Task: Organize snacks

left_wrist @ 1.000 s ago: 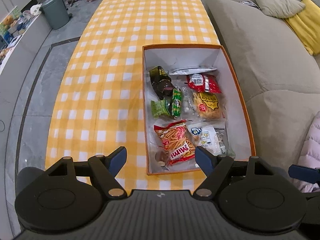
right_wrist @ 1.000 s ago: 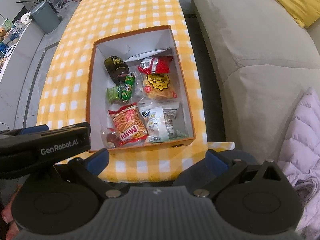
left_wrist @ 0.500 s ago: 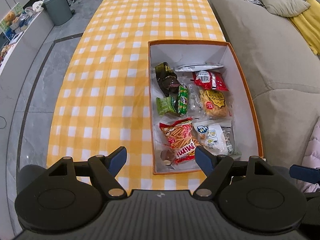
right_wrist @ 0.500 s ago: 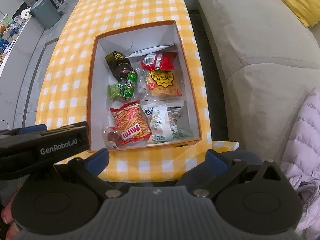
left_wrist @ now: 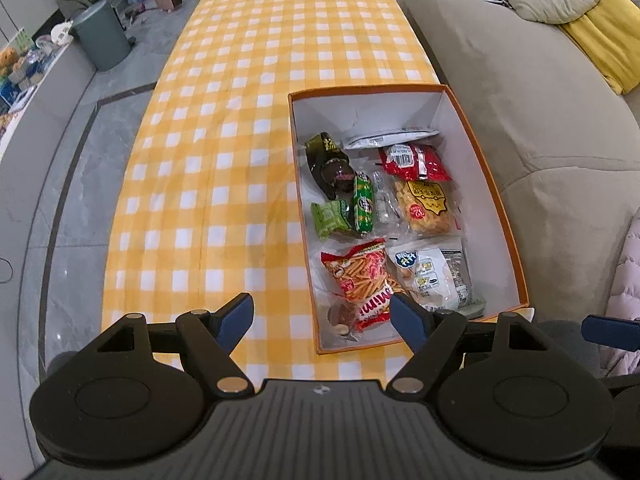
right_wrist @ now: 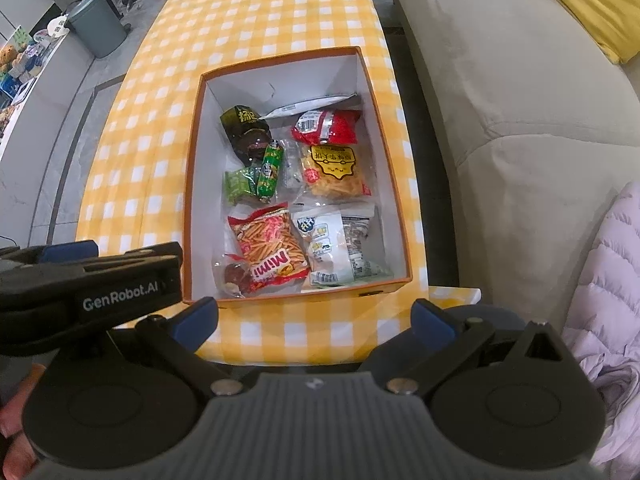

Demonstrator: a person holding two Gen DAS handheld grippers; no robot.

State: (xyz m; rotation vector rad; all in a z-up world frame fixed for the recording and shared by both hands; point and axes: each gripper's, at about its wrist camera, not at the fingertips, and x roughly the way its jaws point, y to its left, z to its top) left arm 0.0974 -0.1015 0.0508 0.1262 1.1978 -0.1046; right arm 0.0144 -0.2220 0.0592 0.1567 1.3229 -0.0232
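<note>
A: How do the jaws stand?
B: The left gripper (left_wrist: 322,316) is spread wide and holds nothing; the right gripper (right_wrist: 316,320) is spread too, also bare

A: And the snacks?
B: All inside the orange box (right_wrist: 192,184) on the yellow checked tablecloth (left_wrist: 224,152). The Mimi bag (right_wrist: 270,246) lies at the near end beside a white packet (right_wrist: 340,246); green packs (right_wrist: 256,178), a yellow bag (right_wrist: 334,172) and a red bag (right_wrist: 326,126) lie farther in

A: Around the table?
B: A beige sofa (left_wrist: 520,92) just beside it
</note>
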